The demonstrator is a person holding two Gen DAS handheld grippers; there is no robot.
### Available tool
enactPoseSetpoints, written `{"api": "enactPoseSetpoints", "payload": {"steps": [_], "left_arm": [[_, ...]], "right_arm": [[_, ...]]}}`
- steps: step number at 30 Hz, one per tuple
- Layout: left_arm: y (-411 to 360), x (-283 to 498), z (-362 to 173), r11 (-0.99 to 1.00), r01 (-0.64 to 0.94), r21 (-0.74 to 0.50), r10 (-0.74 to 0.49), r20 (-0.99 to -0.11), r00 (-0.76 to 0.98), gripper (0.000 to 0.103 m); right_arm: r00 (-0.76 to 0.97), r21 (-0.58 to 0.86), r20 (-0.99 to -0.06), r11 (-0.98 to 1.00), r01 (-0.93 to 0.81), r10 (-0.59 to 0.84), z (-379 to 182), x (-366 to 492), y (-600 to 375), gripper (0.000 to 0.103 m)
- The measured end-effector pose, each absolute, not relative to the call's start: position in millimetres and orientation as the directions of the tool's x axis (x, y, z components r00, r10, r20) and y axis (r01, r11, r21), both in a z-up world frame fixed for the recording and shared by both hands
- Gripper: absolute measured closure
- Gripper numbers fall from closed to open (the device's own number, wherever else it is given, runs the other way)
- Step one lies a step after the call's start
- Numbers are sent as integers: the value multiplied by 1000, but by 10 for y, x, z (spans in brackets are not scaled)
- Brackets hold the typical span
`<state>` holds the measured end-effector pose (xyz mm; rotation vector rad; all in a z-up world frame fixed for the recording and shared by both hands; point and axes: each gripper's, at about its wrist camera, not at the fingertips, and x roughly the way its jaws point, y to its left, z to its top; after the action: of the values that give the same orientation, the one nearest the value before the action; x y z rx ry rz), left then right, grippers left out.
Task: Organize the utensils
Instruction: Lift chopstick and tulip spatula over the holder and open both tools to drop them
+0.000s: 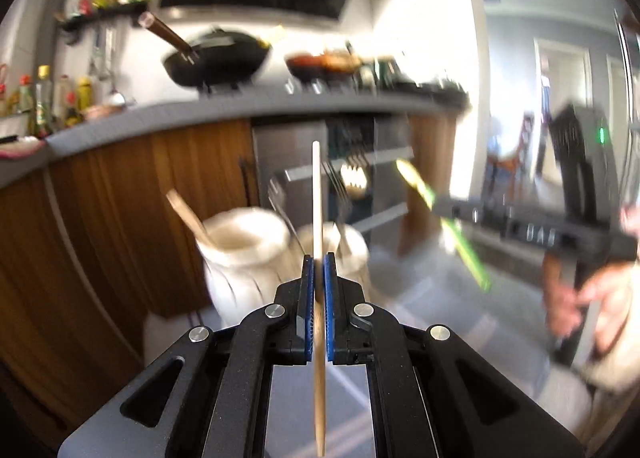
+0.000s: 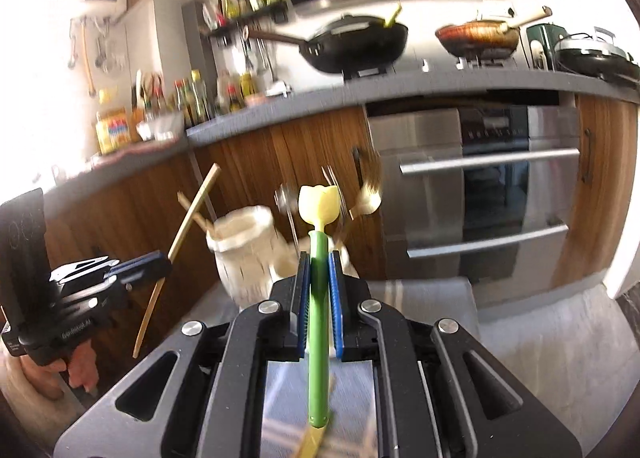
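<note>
My left gripper point(image 1: 319, 258) is shut on a thin wooden chopstick point(image 1: 317, 197) that stands upright between its blue pads; it also shows in the right wrist view point(image 2: 192, 213). My right gripper point(image 2: 319, 258) is shut on a green-handled utensil with a pale yellow head point(image 2: 320, 203), also seen from the left wrist point(image 1: 460, 225). Two white holders stand ahead: one point(image 1: 240, 254) with wooden sticks, another point(image 1: 348, 246) with forks and spoons. The first holder shows in the right wrist view point(image 2: 244, 246). Both grippers are held above and in front of the holders.
A grey counter point(image 2: 400, 91) with a black wok point(image 2: 356, 41), a second pan point(image 2: 476, 37) and sauce bottles point(image 2: 196, 97) runs behind. Below are wooden cabinets point(image 2: 280, 161) and a steel oven point(image 2: 480, 185). A striped cloth point(image 2: 420, 298) covers the surface.
</note>
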<state>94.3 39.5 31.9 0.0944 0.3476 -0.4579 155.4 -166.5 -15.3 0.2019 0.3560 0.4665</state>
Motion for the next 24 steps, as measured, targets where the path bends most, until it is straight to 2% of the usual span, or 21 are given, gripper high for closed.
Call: {"api": "enactPoseSetpoints", "payload": {"steps": [6, 12, 18, 24], "left_arm": [[593, 1338, 649, 896, 427, -124, -444, -206, 872, 98], [597, 1789, 736, 889, 417, -191, -446, -155, 881, 98], [473, 1992, 646, 903, 393, -175, -417, -138, 898, 98], [322, 2050, 516, 928, 362, -88, -370, -103, 923, 98]], "right_arm": [[836, 314, -195, 840, -442, 513, 17, 1892, -1550, 94], [844, 328, -135, 827, -457, 519, 28, 2231, -1396, 94], [852, 332, -143, 835, -438, 504, -146, 2448, -1265, 94], [859, 297, -136, 847, -441, 494, -282, 2501, -1193, 94]]}}
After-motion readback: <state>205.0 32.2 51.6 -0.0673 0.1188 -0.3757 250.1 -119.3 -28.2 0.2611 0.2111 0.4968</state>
